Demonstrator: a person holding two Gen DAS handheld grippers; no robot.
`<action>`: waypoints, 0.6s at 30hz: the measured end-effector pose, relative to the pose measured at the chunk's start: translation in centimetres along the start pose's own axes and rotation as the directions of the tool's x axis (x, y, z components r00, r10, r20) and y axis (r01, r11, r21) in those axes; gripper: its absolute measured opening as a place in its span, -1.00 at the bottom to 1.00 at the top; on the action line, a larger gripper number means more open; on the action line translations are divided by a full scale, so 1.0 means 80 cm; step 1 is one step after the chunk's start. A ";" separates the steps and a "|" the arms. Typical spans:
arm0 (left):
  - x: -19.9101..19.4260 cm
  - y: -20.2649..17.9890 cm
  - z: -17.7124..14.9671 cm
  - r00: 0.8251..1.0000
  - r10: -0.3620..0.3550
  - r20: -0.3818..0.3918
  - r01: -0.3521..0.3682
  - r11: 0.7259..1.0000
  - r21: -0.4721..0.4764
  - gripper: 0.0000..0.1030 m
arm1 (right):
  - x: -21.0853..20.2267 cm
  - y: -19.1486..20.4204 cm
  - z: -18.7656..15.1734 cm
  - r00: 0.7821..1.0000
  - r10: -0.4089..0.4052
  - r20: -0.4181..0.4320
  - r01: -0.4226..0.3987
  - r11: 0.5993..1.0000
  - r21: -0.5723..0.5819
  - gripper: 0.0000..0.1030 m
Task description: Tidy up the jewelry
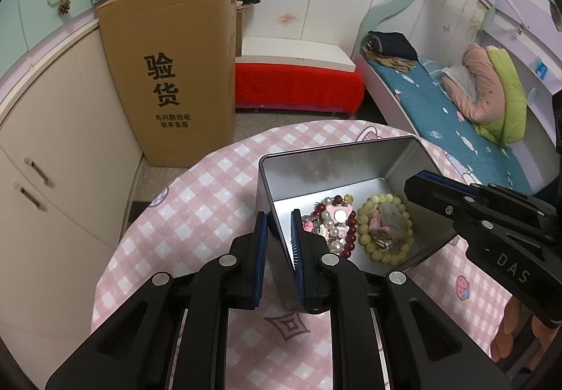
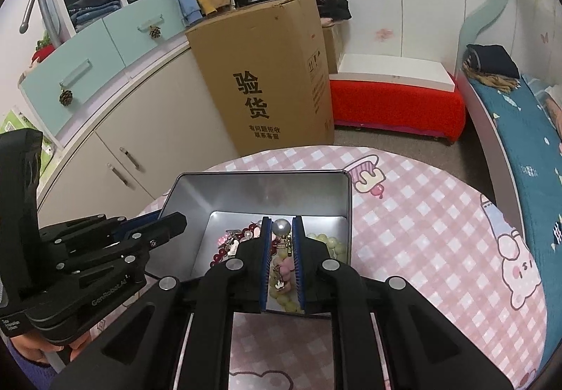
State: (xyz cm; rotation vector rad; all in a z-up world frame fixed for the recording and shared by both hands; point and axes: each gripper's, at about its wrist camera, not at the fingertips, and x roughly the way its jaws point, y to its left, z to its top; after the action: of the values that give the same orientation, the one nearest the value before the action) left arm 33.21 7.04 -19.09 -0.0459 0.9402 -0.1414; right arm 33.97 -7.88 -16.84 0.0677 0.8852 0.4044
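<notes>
A heap of jewelry lies on the floor of an open metal tin (image 1: 316, 172) that stands on the desk (image 1: 210, 186) under a pink checked cloth. Inside, a yellow bead bracelet (image 1: 368, 214) rings a small greyish charm on the right half, while a dark red bead bracelet (image 1: 351, 232) and a tangle of pearls and pink trinkets fill the left half, the two piles touching.

The left tool (image 1: 279, 256) is clenched on the tin's near left wall, one blue pad outside and the other inside, so the tin is grasped by its wall (it sits slightly tilted in this view). The right tool (image 2: 281, 260) hangs over the tin's near edge with its jaws nearly closed; in the narrow slot between the pads a large grey pearl (image 2: 282, 226) and a few small metal and pink pieces show, yet whether the pads press on any of them I cannot tell.

Beyond the desk stands a tall cardboard box (image 1: 168, 80) with black printed characters, beside it a red-covered bench (image 1: 298, 84), and to the right a bed (image 1: 439, 102) with a teal sheet. White cabinets (image 1: 52, 144) run along the left
</notes>
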 end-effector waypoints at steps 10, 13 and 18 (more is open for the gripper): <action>-0.001 -0.002 0.000 1.000 0.003 0.001 -0.003 1.000 0.002 -0.72 | -0.016 -0.004 -0.001 1.000 -0.007 0.027 0.007 1.000 0.020 -0.28; -0.005 -0.002 0.001 1.000 0.009 0.015 -0.009 1.000 -0.002 -0.68 | -0.030 -0.006 -0.001 0.999 -0.020 0.045 0.019 0.999 0.027 -0.24; -0.012 -0.006 0.001 1.000 0.023 0.021 -0.023 1.000 0.009 -0.68 | -0.061 -0.011 -0.003 0.994 -0.047 0.096 0.042 0.998 0.056 0.01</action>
State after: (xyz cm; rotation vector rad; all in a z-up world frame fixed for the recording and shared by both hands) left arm 32.65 6.70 -18.24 -0.0284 0.9190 -0.1238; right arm 31.32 -10.57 -13.55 0.1164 0.8006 0.3324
